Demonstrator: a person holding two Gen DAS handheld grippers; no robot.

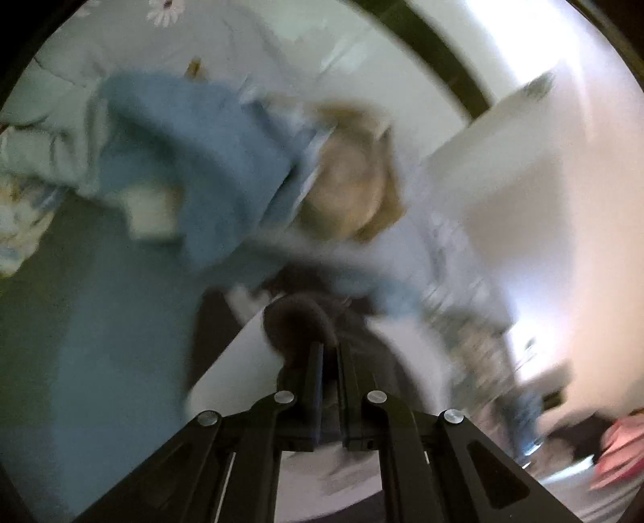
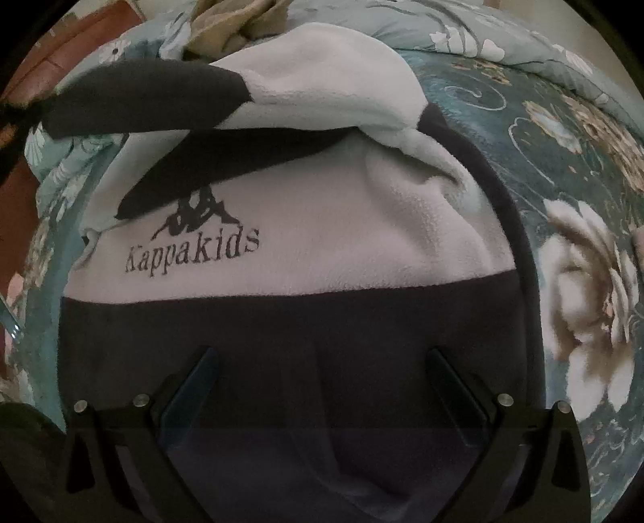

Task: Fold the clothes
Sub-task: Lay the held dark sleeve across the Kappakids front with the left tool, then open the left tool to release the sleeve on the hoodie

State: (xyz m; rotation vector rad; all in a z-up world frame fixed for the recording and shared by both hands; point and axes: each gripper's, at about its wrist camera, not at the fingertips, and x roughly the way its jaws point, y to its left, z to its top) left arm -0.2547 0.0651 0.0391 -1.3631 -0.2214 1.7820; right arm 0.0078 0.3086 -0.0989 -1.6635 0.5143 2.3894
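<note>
A grey and dark fleece top with "Kappakids" stitched on it lies on a floral bedspread. One sleeve is folded across its upper part. My right gripper is open, its fingers spread just above the dark lower band of the top. My left gripper is shut on a dark cuff of the fleece and holds it up; the left wrist view is blurred by motion.
A blue garment and a tan one lie on the bed beyond the left gripper. More tan cloth lies past the fleece in the right wrist view. A white wall is at the right.
</note>
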